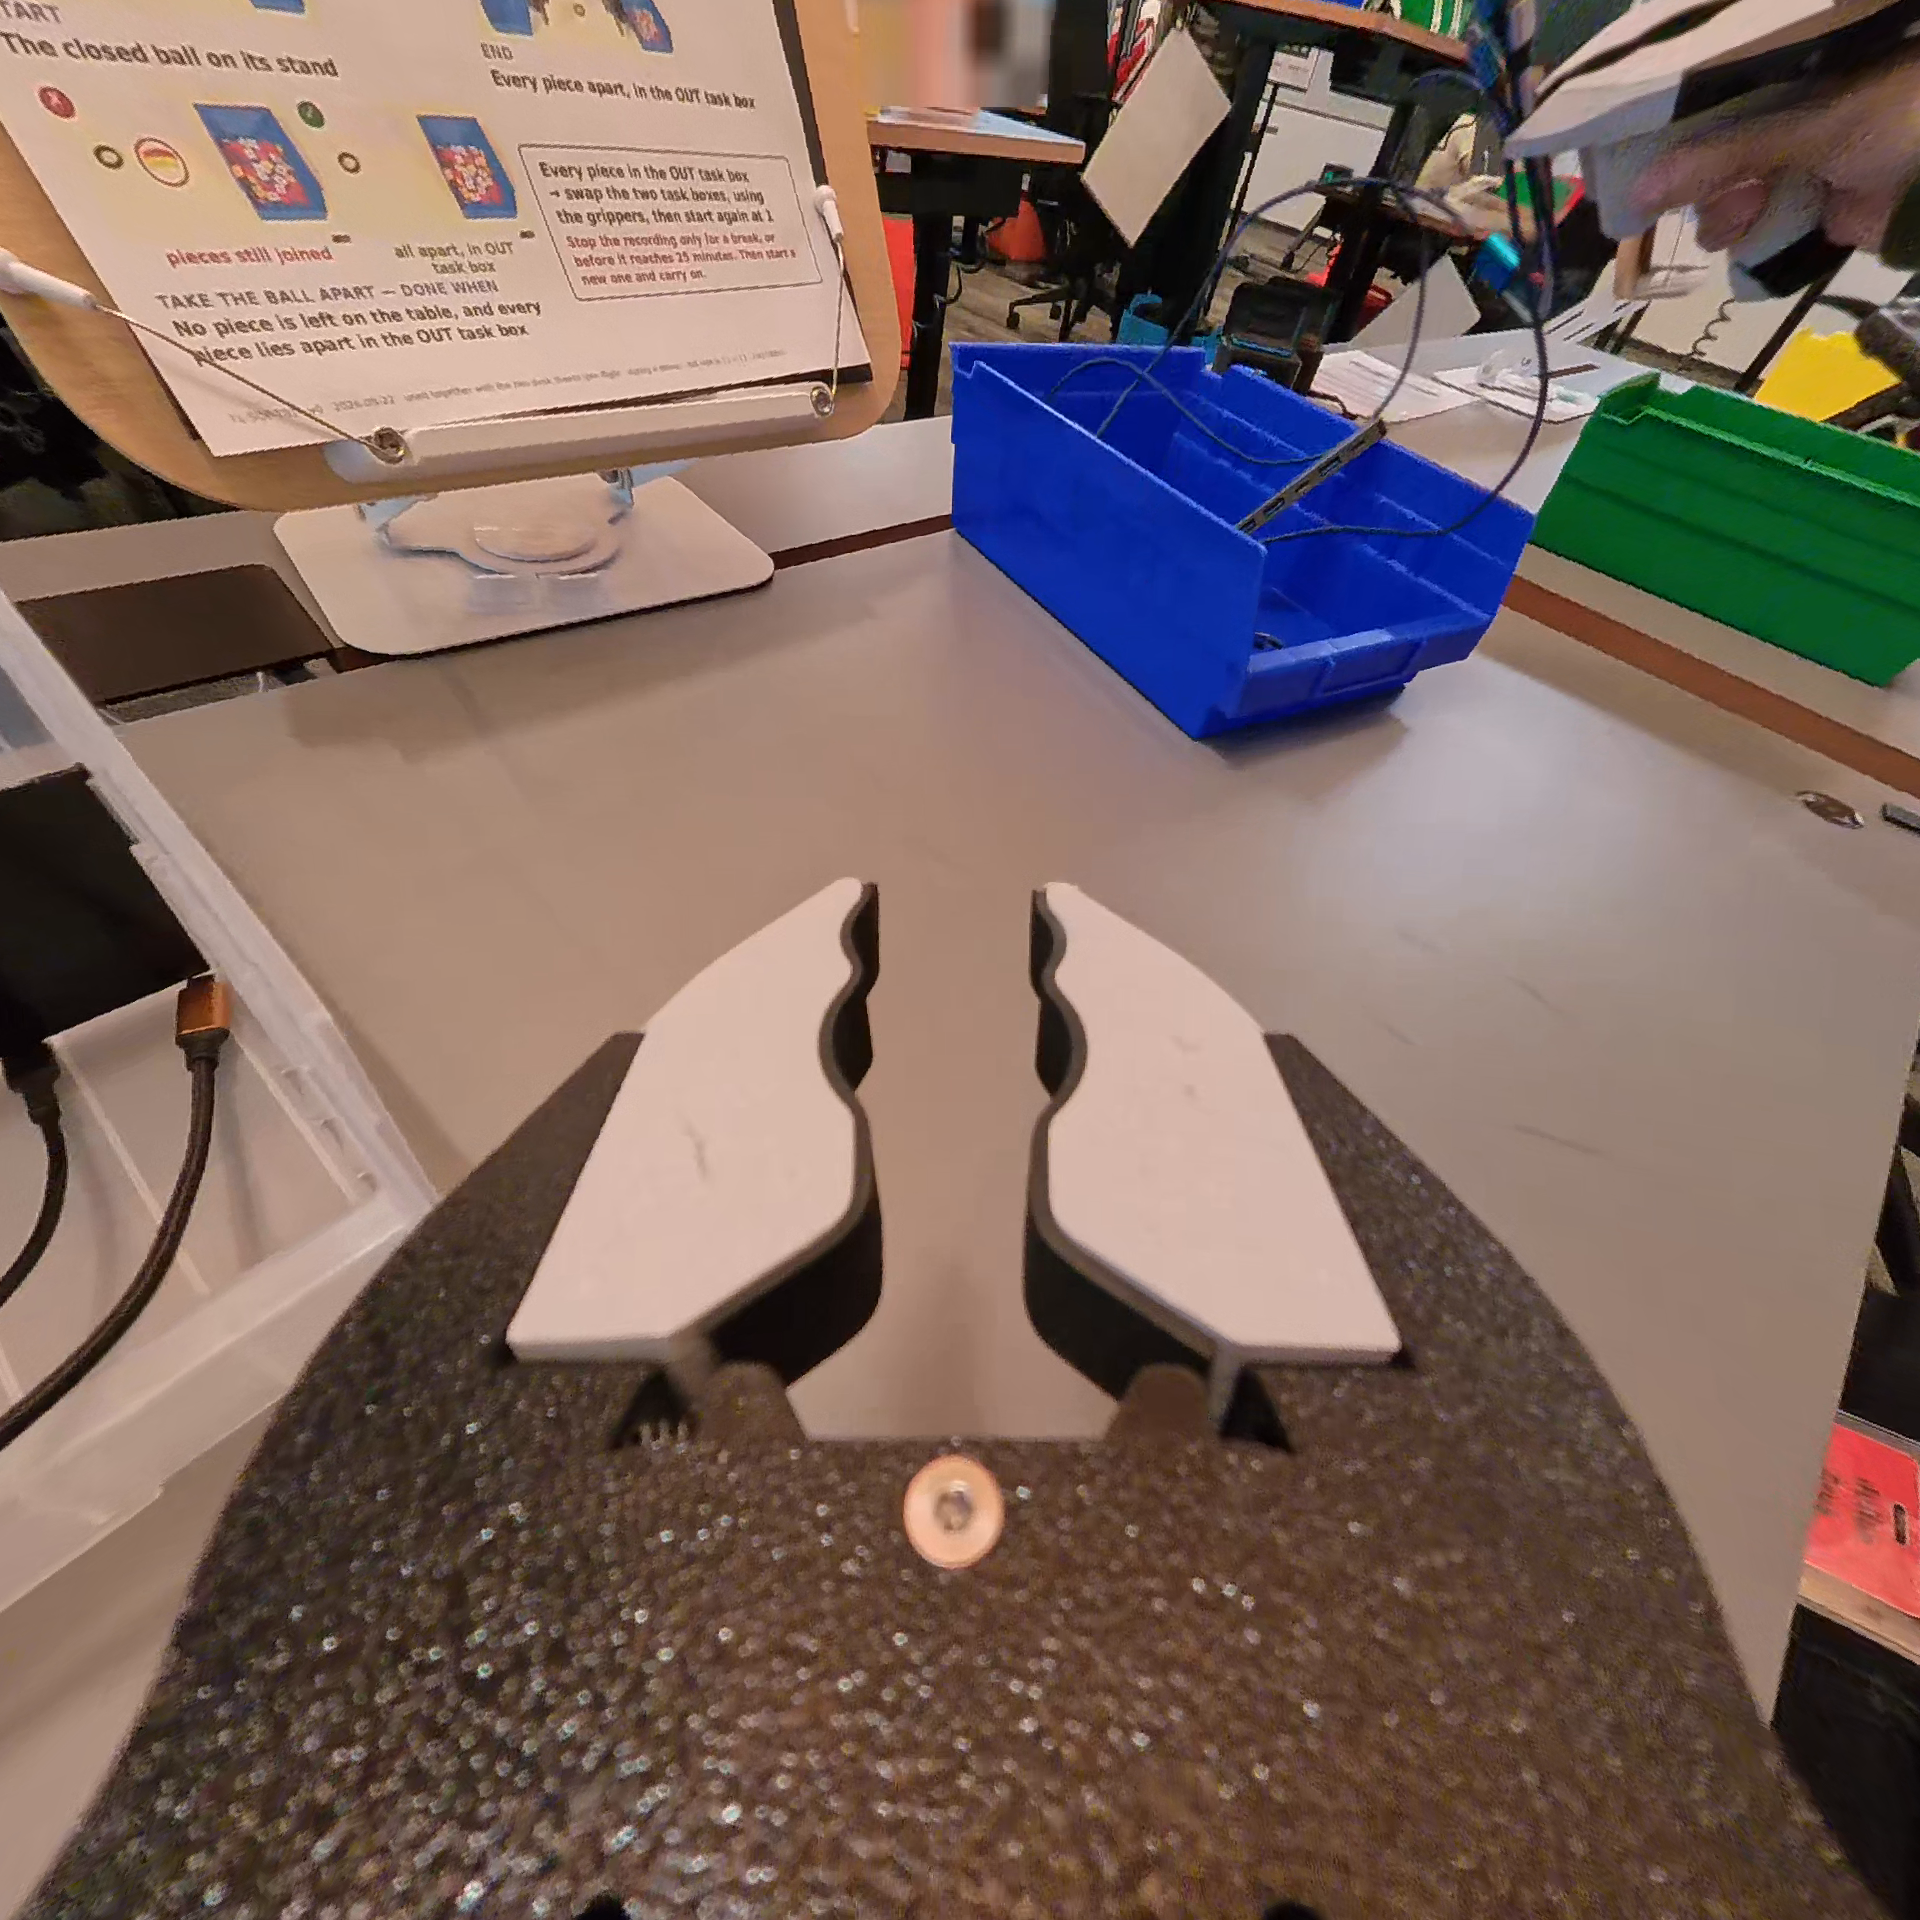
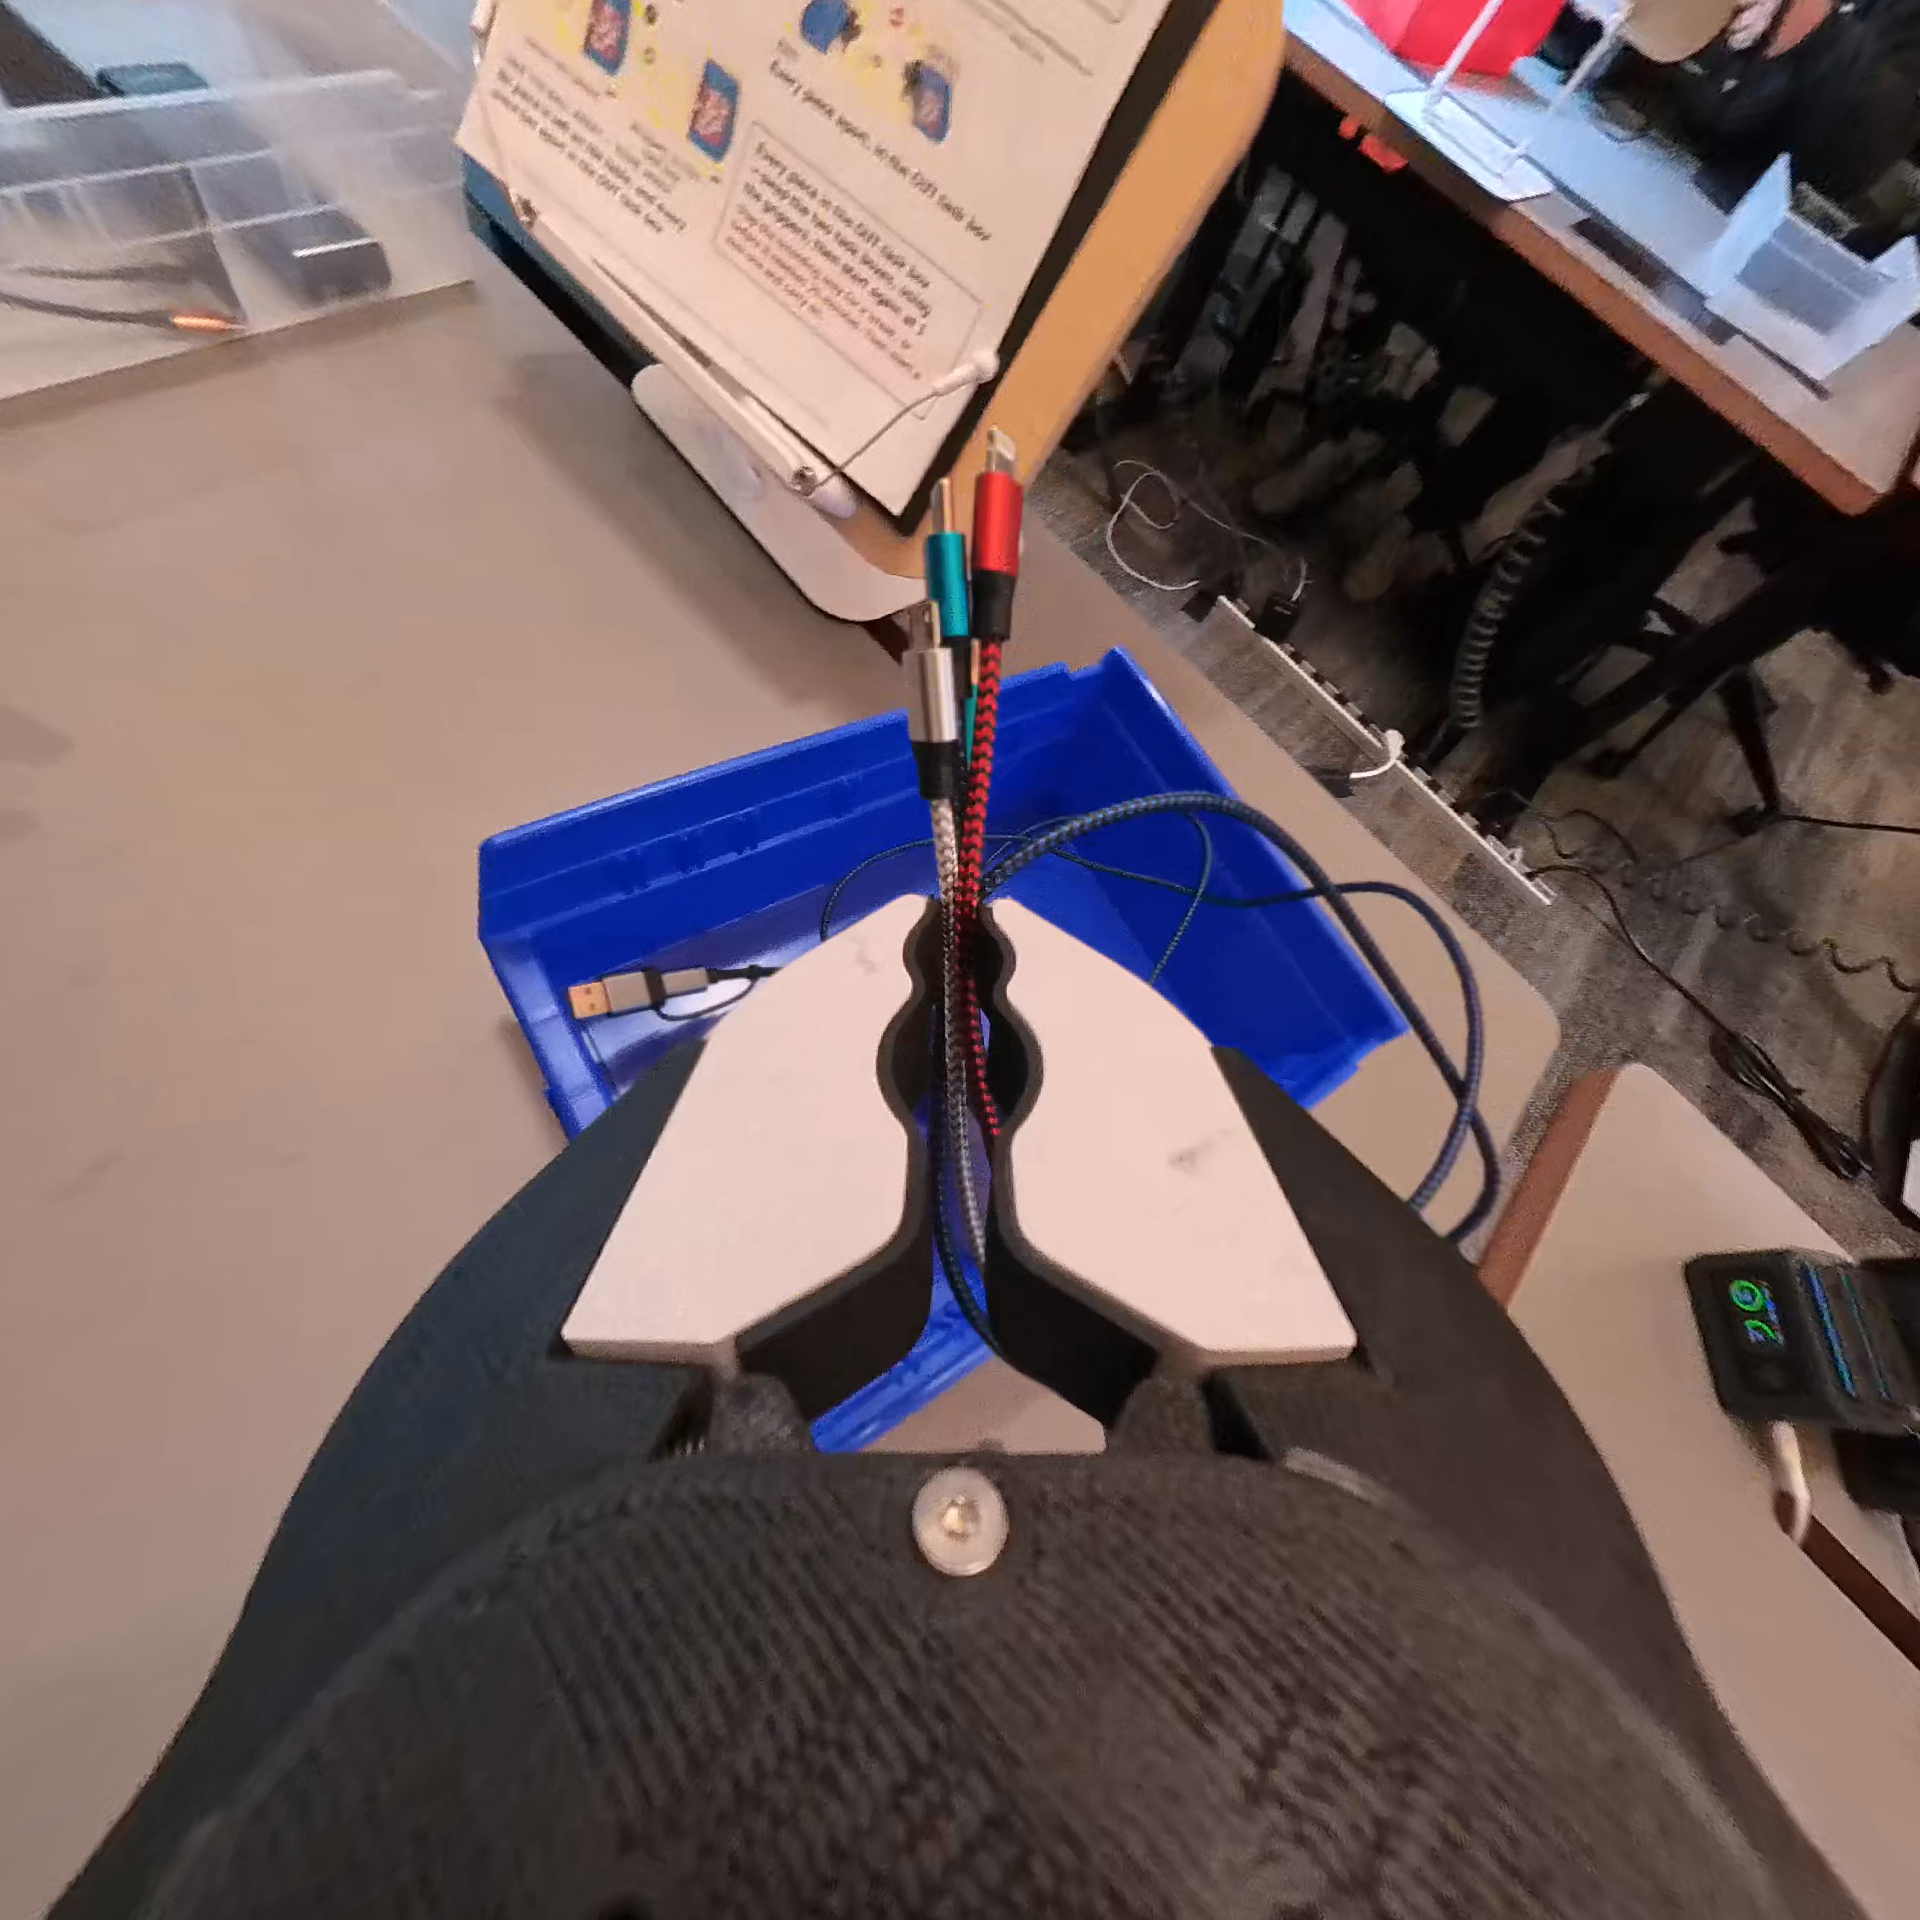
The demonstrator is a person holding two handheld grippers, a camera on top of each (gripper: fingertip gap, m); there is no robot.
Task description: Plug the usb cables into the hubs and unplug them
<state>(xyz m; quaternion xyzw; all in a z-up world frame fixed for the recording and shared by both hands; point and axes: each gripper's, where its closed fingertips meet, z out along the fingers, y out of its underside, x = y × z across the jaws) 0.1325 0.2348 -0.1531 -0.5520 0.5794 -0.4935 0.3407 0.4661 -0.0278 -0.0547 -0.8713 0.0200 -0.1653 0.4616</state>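
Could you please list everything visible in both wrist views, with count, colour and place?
Bin: one, blue, on the table's far right.
Hub: one, dark slim, leaning inside the blue bin.
Second bin: one, green, right of the blue one.
Cable bundle: one, red, silver and teal plugs, above the blue bin.
Adapter: one, grey with orange tip, in the blue bin.
Instruction board: one, wood-backed, far left.
Table: one, grey.
Left gripper: open, empty.
Right gripper: shut on the cable bundle.

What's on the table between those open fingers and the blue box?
Nothing: in the left wrist view, only bare grey table lies between the left gripper and the blue box.
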